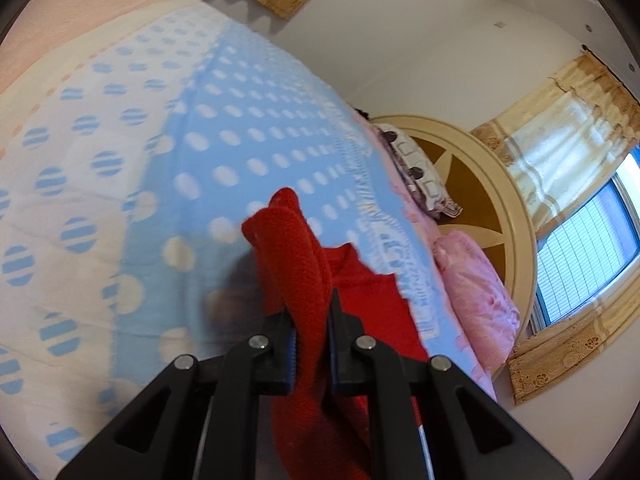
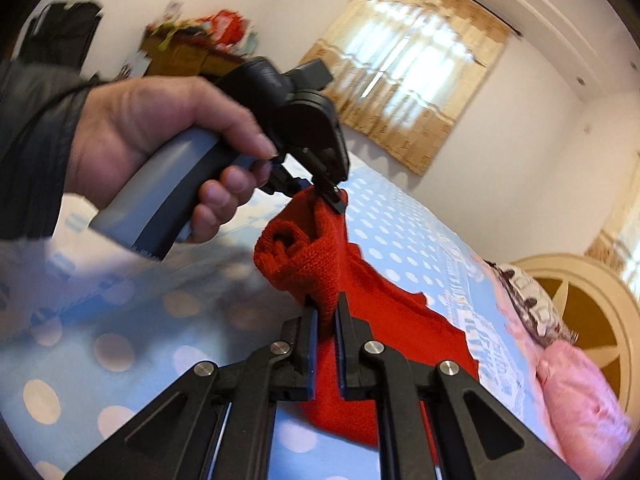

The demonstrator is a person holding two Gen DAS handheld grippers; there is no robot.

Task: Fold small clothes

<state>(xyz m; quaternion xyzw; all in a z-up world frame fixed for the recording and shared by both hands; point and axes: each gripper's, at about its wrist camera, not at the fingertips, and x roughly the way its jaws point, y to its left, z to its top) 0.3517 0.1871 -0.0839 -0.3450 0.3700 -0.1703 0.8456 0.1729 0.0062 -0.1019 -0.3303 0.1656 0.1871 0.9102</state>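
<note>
A red knitted garment [image 1: 296, 248] hangs lifted above a blue bedspread with white dots [image 1: 240, 120]. My left gripper [image 1: 311, 312] is shut on a bunched edge of it. In the right wrist view the same red garment [image 2: 304, 256] is stretched between both grippers. My right gripper [image 2: 327, 312] is shut on its lower fold. The left gripper [image 2: 320, 194], held by a hand [image 2: 160, 140], pinches the garment's upper corner. The rest of the garment drapes down onto the bedspread [image 2: 400, 220].
A pink quilt [image 1: 476, 292] and a patterned pillow [image 1: 420, 172] lie by the round cream headboard [image 1: 480, 184]. Curtained windows [image 2: 412, 64] are on the walls. A cluttered shelf [image 2: 192, 40] stands at the back left.
</note>
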